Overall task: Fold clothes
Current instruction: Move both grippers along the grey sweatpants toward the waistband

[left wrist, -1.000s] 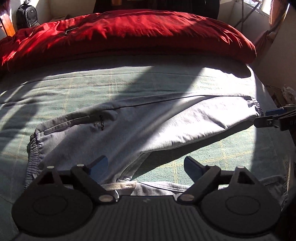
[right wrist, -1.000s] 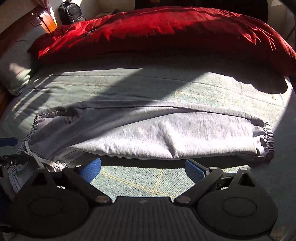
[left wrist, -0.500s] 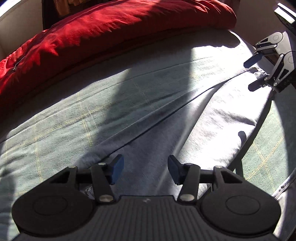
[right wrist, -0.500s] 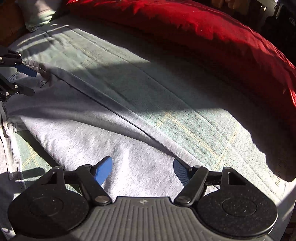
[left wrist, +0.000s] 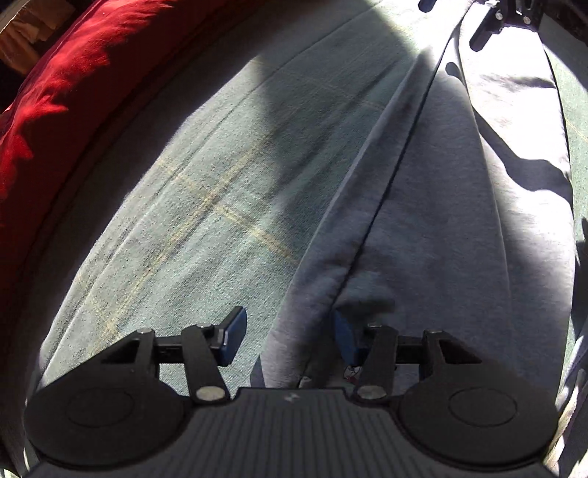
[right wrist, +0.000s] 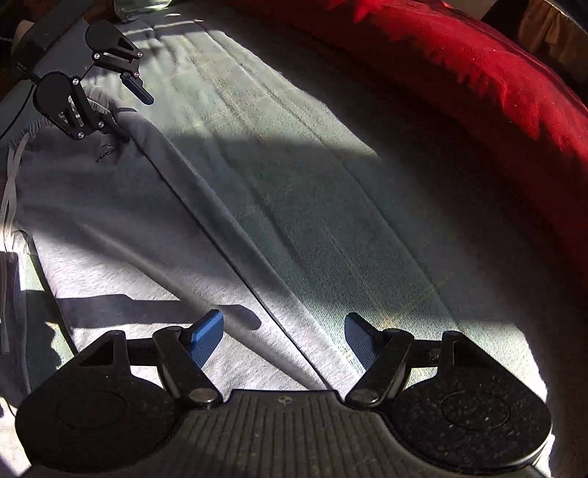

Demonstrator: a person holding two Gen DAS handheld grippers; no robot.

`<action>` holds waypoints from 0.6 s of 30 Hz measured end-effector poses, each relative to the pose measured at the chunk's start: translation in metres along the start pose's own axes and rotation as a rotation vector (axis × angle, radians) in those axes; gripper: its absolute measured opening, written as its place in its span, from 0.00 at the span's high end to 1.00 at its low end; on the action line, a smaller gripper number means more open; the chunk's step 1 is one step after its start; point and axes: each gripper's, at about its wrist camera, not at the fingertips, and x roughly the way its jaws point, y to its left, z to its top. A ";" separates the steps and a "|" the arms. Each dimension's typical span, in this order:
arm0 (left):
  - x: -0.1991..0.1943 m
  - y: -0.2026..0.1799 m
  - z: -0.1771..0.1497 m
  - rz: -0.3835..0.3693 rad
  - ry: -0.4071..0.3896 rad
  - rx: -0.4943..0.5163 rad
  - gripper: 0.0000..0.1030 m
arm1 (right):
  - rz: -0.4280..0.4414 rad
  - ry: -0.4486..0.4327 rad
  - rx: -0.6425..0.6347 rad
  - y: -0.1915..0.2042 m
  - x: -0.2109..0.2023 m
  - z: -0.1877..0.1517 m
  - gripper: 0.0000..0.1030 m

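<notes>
left claw (left wrist: 288, 336) parted, right claw (right wrist: 284, 336) wider, both angled down

trousers (right wrist: 121, 228) on bedspread (right wrist: 294, 176), duvet (right wrist: 477, 66) behind

The cuff end of the grey sweatpants (left wrist: 459, 206) is cut off at the top of the left wrist view, where only part of the right gripper (left wrist: 455, 22) is shown. The small dark logo (right wrist: 104, 152) cannot be read. The red duvet (right wrist: 477, 62) is cropped by the frame edges.
</notes>
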 end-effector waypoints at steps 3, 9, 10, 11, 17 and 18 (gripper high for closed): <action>0.005 0.011 -0.019 -0.037 0.032 0.017 0.50 | 0.073 -0.038 -0.003 0.005 0.008 0.029 0.25; 0.004 0.032 -0.051 -0.085 0.059 -0.022 0.50 | 0.196 -0.075 -0.091 0.047 0.036 0.093 0.29; 0.004 0.037 -0.057 -0.089 0.065 -0.037 0.50 | 0.210 -0.071 -0.112 0.056 0.044 0.103 0.33; 0.004 0.042 -0.062 -0.090 0.063 -0.052 0.50 | 0.226 -0.065 -0.135 0.064 0.051 0.112 0.36; 0.017 0.069 -0.093 -0.198 0.097 -0.205 0.41 | 0.245 0.001 -0.263 0.102 0.095 0.152 0.45; 0.016 0.070 -0.097 -0.206 0.082 -0.217 0.41 | 0.246 0.016 -0.272 0.104 0.102 0.156 0.48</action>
